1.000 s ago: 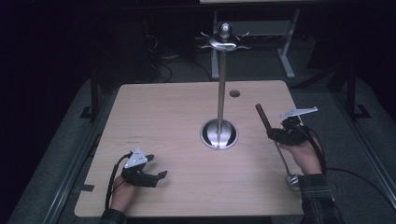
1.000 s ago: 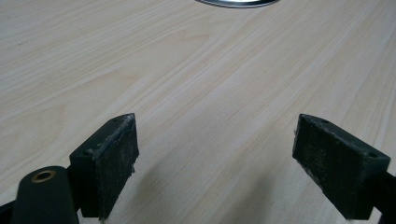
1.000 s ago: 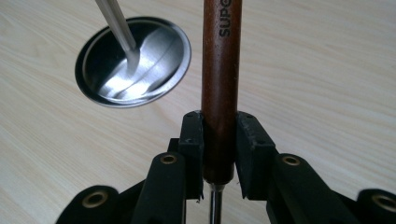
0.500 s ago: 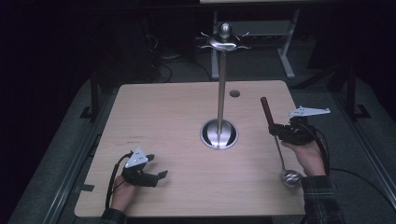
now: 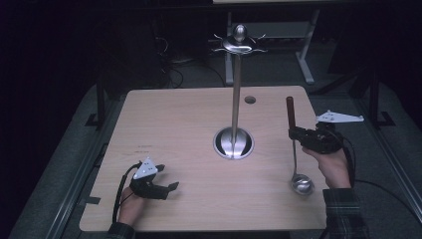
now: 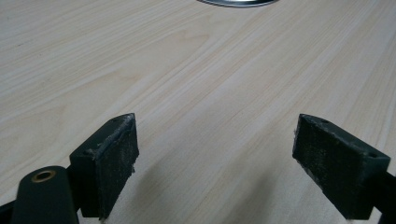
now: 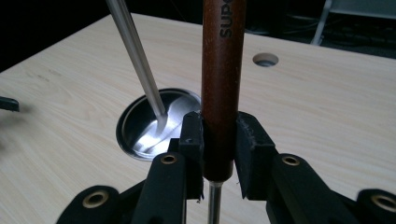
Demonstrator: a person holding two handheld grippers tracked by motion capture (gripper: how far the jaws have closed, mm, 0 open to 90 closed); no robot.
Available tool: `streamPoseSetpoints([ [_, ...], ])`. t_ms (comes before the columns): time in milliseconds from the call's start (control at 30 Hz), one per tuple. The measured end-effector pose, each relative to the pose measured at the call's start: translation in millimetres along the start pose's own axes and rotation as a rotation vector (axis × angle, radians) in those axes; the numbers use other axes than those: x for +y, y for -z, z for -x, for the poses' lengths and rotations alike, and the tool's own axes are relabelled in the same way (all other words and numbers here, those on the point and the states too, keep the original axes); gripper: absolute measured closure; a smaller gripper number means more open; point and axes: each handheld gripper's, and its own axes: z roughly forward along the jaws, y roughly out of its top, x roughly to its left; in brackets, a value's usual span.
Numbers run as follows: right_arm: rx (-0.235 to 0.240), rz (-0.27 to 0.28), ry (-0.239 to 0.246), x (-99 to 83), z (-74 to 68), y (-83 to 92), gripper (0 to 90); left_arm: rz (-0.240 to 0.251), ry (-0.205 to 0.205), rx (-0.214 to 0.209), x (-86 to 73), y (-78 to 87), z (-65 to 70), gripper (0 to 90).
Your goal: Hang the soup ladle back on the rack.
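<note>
A ladle (image 5: 293,144) with a brown wooden handle (image 7: 222,84) and a steel bowl (image 5: 302,184) hangs upright at the table's right side. My right gripper (image 5: 297,133) is shut on the lower end of that handle, and its pads (image 7: 192,140) press it from both sides. A steel stand (image 5: 236,99) with hooks at its top (image 5: 239,44) rises from a round base (image 5: 233,143) in the table's middle; the right gripper view has its pole (image 7: 135,51) to the left of the handle. My left gripper (image 5: 169,188) rests open near the front left, with bare wood between its pads (image 6: 112,163).
The wooden table (image 5: 174,129) has a small round hole (image 5: 250,99) near its far edge, behind the stand. Cables trail from both grippers. Dark floor and metal frame legs (image 5: 303,55) lie beyond the table.
My right gripper has lifted the ladle and carried it a little rightward; the handle now stands more upright and the bowl has come up off the table. The left gripper has stayed put.
</note>
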Motion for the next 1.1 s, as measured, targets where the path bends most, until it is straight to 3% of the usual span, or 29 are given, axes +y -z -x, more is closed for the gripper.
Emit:
streamPoseSetpoints([
  [400,0.046,0.094,0.02,16.1,-6.5,4.9,74.1,-0.01,-0.005,0.003,0.2,0.9,-0.1,14.0],
  [1100,0.133,0.194,0.097,77.1,-31.0,16.2,74.0,0.002,-0.001,0.002,-0.1,1.4,0.2,14.0],
])
